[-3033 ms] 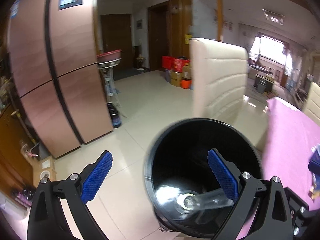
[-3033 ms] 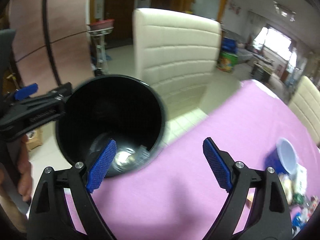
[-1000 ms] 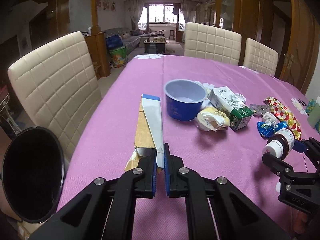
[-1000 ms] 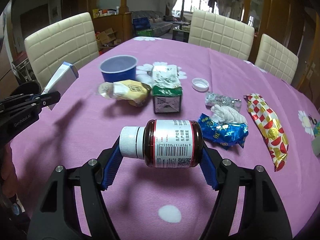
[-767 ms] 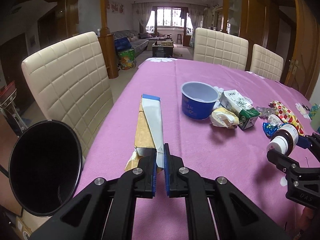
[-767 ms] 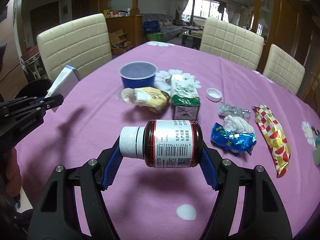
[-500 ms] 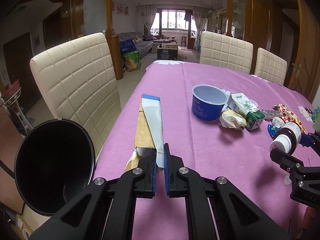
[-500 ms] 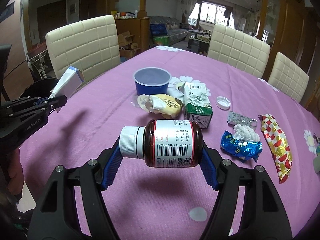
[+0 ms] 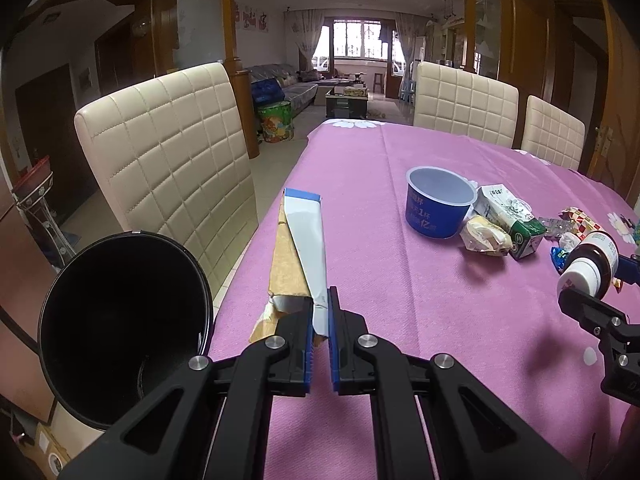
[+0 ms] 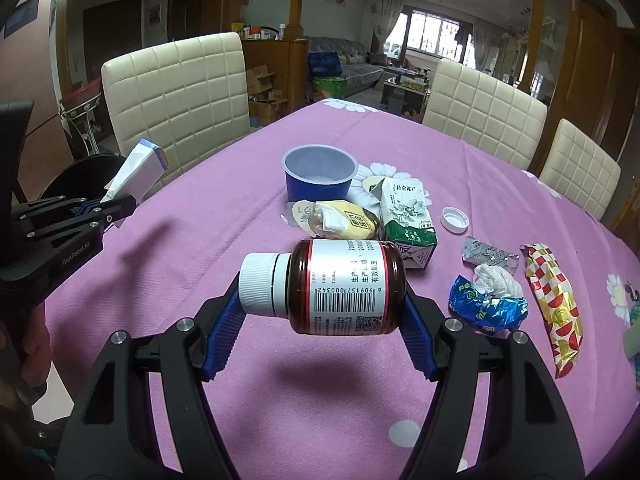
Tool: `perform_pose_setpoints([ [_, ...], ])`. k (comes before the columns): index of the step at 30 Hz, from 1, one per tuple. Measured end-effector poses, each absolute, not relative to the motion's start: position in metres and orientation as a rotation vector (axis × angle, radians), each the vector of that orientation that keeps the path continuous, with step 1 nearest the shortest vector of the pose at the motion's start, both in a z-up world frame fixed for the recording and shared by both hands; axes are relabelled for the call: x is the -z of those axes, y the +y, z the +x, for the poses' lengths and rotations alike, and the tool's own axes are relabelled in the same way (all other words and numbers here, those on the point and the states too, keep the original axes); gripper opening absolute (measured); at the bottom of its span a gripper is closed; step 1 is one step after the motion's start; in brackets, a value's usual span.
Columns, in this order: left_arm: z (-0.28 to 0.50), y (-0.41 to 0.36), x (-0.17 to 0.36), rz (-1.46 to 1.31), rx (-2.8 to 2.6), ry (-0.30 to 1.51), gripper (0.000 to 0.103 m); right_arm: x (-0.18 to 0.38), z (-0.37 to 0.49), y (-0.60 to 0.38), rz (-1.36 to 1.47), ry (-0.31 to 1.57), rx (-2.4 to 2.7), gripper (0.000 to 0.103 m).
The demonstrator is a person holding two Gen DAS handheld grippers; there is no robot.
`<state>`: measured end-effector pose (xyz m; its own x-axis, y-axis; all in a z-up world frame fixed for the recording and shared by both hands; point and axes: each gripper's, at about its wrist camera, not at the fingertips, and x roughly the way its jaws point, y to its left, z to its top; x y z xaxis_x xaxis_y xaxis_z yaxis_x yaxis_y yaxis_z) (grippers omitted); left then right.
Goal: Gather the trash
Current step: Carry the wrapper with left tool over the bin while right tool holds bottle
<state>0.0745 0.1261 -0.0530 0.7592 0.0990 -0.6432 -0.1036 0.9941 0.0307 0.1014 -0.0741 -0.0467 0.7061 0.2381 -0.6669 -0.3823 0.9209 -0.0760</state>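
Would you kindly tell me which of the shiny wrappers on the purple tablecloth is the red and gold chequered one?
It is the long red and gold chequered wrapper, farthest right; the crumpled blue foil wrapper lies left of it.

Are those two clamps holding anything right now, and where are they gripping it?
Left gripper pinches a flattened carton by its torn end. Right gripper clamps a brown pill bottle lengthwise, cap to base.

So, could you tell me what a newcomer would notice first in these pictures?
Probably the brown pill bottle clamped sideways in the right gripper above the purple table. Next, the flattened carton pinched in the left gripper, beside the black bin at the table's edge.
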Motion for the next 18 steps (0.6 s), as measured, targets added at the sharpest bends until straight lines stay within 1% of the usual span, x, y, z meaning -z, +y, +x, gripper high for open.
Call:
perform_pose_setpoints([
  [18,0.0734,0.1251,0.0493,-0.002,-0.11,0.689,0.006,0.0452,0.1043,-0.0743,-0.219,0.71,-0.346,0.07],
])
